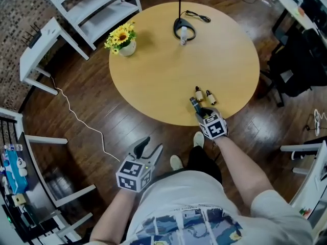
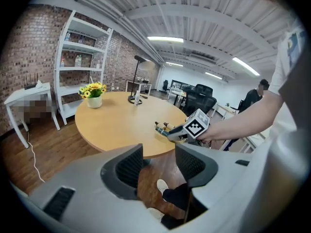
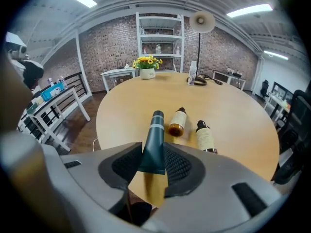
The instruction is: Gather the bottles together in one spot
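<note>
The right tongs are pinching the flat tail end of a dark green tube, whose long axis runs straight out from between the jaws, cap end pointing away across the desk. Whether the tube rests on the wood or hangs just above it, I cannot tell. Just to its right, near the desk's near edge, lie a brown bottle and a labelled bottle, both on their sides and roughly parallel to the tube, caps pointing away as well; the brown one is just beside the tube, apart from it by a narrow strip of wood. So the group sits to the right of what the tongs carry, and a short sideways shift should place it with them. A white bottle stands well apart at the far side, by the lamp base. The left tongs are spread with nothing between them, held off the desk above the floor, so the right hand is plainly nearer to everything.
</note>
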`<state>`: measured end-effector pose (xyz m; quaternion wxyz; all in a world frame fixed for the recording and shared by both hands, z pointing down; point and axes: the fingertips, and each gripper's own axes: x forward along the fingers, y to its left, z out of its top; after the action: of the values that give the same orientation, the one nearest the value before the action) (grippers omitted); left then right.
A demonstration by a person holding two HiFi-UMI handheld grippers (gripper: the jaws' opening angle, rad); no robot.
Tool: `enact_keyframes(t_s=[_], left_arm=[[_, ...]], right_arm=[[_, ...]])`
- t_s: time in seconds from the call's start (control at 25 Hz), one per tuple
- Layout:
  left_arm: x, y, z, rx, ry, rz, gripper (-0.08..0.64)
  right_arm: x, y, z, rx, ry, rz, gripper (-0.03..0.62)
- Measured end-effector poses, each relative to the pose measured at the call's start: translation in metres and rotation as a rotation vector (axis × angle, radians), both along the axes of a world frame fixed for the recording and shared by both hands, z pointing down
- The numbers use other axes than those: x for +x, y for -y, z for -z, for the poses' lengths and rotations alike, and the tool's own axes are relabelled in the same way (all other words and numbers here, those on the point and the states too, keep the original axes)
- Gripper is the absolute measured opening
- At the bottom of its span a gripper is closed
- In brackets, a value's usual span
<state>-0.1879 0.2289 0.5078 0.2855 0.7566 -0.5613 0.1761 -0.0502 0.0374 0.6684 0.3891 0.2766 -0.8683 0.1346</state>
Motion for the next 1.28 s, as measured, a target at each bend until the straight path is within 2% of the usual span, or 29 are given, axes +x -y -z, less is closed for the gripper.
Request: enact_keyframes(t_s=[0.12, 0.2, 0.28, 0.4, 0.48, 0.64, 0.72, 0.76, 0.88, 0.96, 1.04, 1.12, 1.16, 1.2, 1.28], left_arm=[[0.014, 0.014, -0.004, 0.01, 0.043, -0.093, 0.215], [0.025, 0.026, -0.007, 0.023, 0.109, -0.191, 0.216], [0.041, 0.042, -0.01, 0.049, 0.222, -0.326, 0.216], [0.066, 0.065, -0.008, 0.128, 0.469, -0.566, 0.218], [0.081, 0.079, 0.0, 0.197, 0.603, -0.705, 0.219], [0.114, 0.086, 0.009, 0.281, 0.735, -0.948, 0.238], [0.125, 0.083, 0.008, 0.302, 0.773, -1.015, 0.221], [0.128, 0.082, 0.008, 0.313, 0.783, -1.026, 0.15], [0.131, 0.083, 0.01, 0.318, 0.767, -1.02, 0.129], [0.13, 0.086, 0.013, 0.317, 0.738, -0.989, 0.127], [0.124, 0.095, 0.019, 0.312, 0.695, -0.911, 0.126], [0.11, 0.109, 0.027, 0.306, 0.63, -0.768, 0.126], [0.102, 0.117, 0.032, 0.303, 0.592, -0.682, 0.126], [0.095, 0.124, 0.037, 0.3, 0.555, -0.598, 0.126], [0.084, 0.133, 0.044, 0.298, 0.51, -0.465, 0.126]], right_arm=[[-0.001, -0.01, 0.017, 0.025, -0.002, 0.079, 0.155], [-0.002, -0.019, 0.034, 0.035, -0.006, 0.15, 0.155], [0.001, -0.031, 0.059, 0.041, -0.025, 0.238, 0.155], [0.004, -0.057, 0.106, 0.076, -0.058, 0.415, 0.155], [0.005, -0.077, 0.138, 0.104, -0.083, 0.546, 0.155], [0.006, -0.109, 0.183, 0.142, -0.123, 0.741, 0.155], [0.009, -0.117, 0.193, 0.15, -0.148, 0.785, 0.155], [0.011, -0.12, 0.195, 0.154, -0.163, 0.8, 0.155], [0.015, -0.12, 0.197, 0.166, -0.17, 0.802, 0.155], [0.013, -0.111, 0.204, 0.182, -0.129, 0.75, 0.161], [0.01, -0.094, 0.217, 0.204, -0.041, 0.641, 0.205], [0.011, -0.07, 0.237, 0.211, 0.111, 0.463, 0.238], [0.014, -0.056, 0.246, 0.19, 0.218, 0.347, 0.253], [0.018, -0.045, 0.253, 0.139, 0.342, 0.226, 0.253], [0.019, -0.036, 0.258, -0.038, 0.589, 0.033, 0.253]])
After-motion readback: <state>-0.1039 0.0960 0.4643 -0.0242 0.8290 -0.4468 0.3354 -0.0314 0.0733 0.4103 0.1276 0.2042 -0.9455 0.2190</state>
